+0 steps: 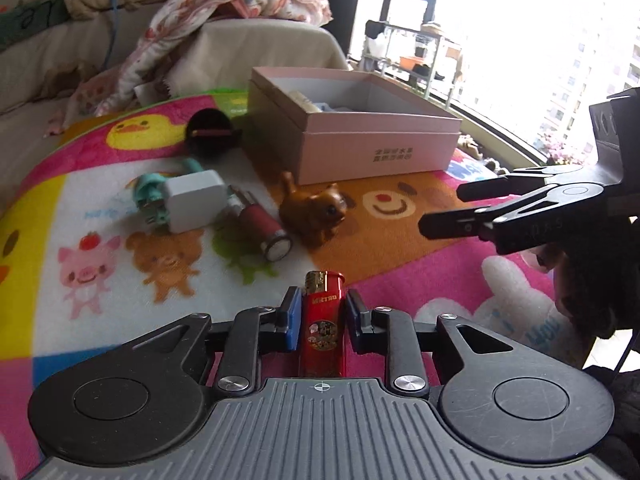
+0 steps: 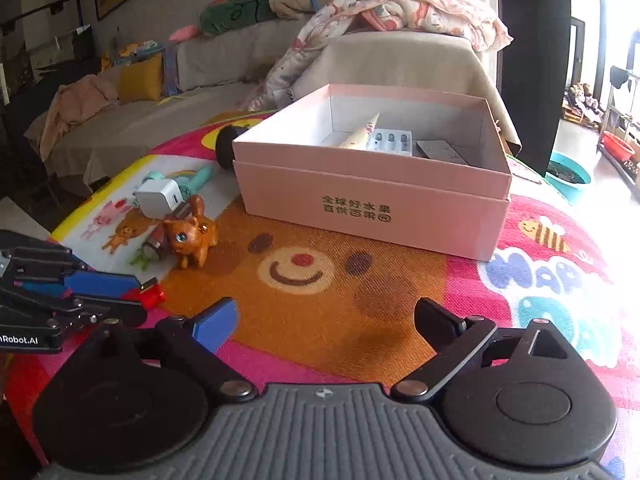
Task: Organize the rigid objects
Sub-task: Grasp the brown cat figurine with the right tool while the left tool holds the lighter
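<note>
The glossy red plastic lighter (image 1: 323, 320) sits pinched in the left gripper (image 1: 320, 314) jaws, low over a cartoon-printed fleece blanket (image 2: 360, 280). The right gripper (image 2: 326, 320) jaws are spread, empty. Beyond stand an open pink cardboard box (image 2: 372, 196), a brown toy dog (image 2: 192, 238) and a beige sofa (image 2: 140, 120).

Bare blanket (image 2: 360, 300) before box (image 2: 372, 196)

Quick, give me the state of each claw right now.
Left claw: closed on the red lighter.
Right claw: open, holding nothing.
</note>
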A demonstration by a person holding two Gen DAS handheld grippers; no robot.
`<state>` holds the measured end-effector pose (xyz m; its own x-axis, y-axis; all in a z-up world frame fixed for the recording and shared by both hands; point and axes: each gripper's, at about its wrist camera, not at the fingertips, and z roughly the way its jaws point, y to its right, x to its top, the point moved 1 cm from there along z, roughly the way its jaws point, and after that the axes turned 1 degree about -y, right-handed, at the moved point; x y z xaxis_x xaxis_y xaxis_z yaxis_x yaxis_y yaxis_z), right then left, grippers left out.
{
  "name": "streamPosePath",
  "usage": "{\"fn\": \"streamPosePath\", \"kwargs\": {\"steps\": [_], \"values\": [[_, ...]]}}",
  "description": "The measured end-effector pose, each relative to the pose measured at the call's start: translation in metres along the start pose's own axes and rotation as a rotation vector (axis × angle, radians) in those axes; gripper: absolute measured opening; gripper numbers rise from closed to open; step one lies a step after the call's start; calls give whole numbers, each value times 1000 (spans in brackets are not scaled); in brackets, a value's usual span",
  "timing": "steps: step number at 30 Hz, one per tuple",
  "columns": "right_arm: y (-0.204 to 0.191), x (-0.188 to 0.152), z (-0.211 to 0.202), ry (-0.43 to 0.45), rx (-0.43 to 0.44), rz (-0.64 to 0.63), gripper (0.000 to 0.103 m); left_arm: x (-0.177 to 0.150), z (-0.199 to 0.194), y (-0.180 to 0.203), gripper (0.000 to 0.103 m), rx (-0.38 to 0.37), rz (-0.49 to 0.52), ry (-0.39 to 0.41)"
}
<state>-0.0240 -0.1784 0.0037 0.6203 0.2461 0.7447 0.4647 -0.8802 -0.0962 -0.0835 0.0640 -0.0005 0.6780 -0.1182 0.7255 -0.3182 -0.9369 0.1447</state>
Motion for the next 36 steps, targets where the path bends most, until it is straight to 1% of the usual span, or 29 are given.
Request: {"fn": "streamPosePath", "kwargs": {"steps": [2,4,5,6,7,9,10,11,12,13,15,19,22,23,24,26,28,29,30,32,33,34,36], "values": [[-14,6,1,24,45,-8,93,-5,-11,-12,27,51,-27,-8],[-39,15,3,48,63,-83,79,-8,-20,-24,27,117,-49,-7],[-53,20,6,51,55,-137,75,-9,-22,-30,27,141,-66,-2],[-64,23,10,49,39,-177,69,-10,-24,-37,27,155,-90,4],[-76,27,16,52,21,-211,64,-10,-26,-43,27,157,-124,13],[-90,33,30,39,15,-246,60,-11,-27,-50,27,133,-177,29],[-93,34,36,26,14,-254,53,-12,-27,-49,27,127,-183,35],[-96,37,43,5,15,-258,47,-12,-27,-48,27,125,-178,40],[-96,38,46,-15,24,-252,36,-11,-26,-46,27,120,-169,38],[-94,39,48,-33,40,-241,29,-10,-25,-44,27,106,-160,36],[-89,37,42,-42,43,-240,29,-8,-21,-40,27,64,-156,34],[-71,26,20,-32,-34,-282,29,-1,-4,-25,27,-8,-135,38],[-50,19,8,-47,-91,-276,29,8,13,-6,27,-69,-107,33],[-42,16,4,-52,-116,-273,29,10,18,1,28,-78,-89,31],[-37,13,2,-55,-140,-272,29,11,21,7,28,-80,-66,30],[-28,8,-2,-60,-174,-261,34,12,23,20,29,-77,-3,17],[-22,4,-3,-62,-207,-253,46,10,21,24,29,-78,36,0],[-19,2,-3,-57,-231,-258,48,9,19,24,29,-81,43,-8],[-19,0,-2,-51,-253,-268,52,8,16,22,29,-84,45,-16],[-18,-4,2,-30,-329,-301,54,4,10,20,29,-83,53,-31],[-17,-5,3,-28,-346,-303,56,2,7,19,29,-83,56,-36],[-16,-5,4,-25,-344,-287,56,0,5,18,29,-84,57,-39],[-11,-2,1,-31,-290,-217,58,0,5,18,29,-80,53,-39]]}}
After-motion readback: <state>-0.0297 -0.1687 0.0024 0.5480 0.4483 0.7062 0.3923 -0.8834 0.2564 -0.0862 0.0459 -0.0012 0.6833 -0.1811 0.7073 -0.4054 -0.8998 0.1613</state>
